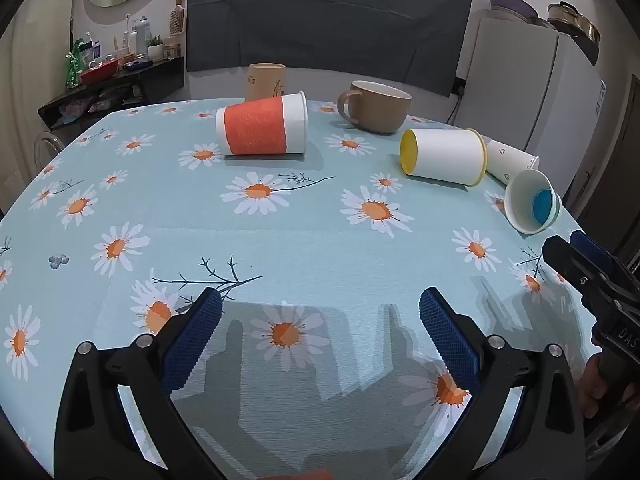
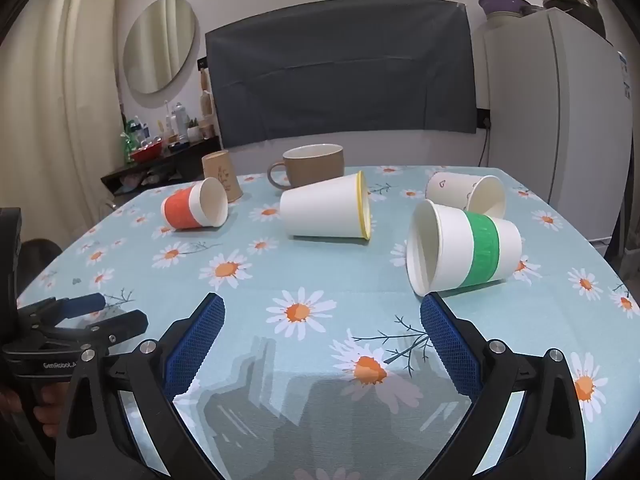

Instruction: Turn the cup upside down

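Daisy-print tablecloth point(image 2: 320, 280) carries several cups lying on their sides, none grasped: with your left gripper point(image 1: 320, 320) and right gripper point(image 2: 322, 320) both spread and unloaded, you are at approach, and the green-banded cup point(image 2: 464, 248) just beyond your right fingertips needs a grip across its wall, then upending rim-down.

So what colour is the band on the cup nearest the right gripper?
Green, on a white cup; clearest in the right wrist view.

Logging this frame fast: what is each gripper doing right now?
Left gripper: open, holding nothing.
Right gripper: open, holding nothing.
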{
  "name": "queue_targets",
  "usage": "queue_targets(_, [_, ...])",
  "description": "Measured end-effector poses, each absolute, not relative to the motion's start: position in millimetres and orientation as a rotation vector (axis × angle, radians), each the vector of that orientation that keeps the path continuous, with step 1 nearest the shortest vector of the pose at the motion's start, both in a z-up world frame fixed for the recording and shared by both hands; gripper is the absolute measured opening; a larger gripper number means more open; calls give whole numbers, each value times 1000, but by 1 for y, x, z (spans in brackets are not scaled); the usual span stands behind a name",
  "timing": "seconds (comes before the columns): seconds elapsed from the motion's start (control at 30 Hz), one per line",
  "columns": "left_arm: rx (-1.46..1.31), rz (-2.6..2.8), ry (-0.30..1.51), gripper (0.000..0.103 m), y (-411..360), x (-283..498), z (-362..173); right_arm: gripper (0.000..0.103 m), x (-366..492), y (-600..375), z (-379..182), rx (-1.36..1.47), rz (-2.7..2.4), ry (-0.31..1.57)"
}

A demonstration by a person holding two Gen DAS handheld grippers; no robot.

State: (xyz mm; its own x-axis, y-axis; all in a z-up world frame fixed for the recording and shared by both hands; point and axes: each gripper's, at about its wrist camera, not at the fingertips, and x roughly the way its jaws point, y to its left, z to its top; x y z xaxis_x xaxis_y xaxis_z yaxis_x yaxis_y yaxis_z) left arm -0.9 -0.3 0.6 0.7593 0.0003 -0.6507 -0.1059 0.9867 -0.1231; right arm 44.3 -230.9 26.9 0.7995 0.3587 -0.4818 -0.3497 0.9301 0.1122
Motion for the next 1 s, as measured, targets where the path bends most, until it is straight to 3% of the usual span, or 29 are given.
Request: queue_targets(1.0, [-145, 64, 707, 97, -2, -3, 2, 95, 45, -229, 27, 12, 380, 523])
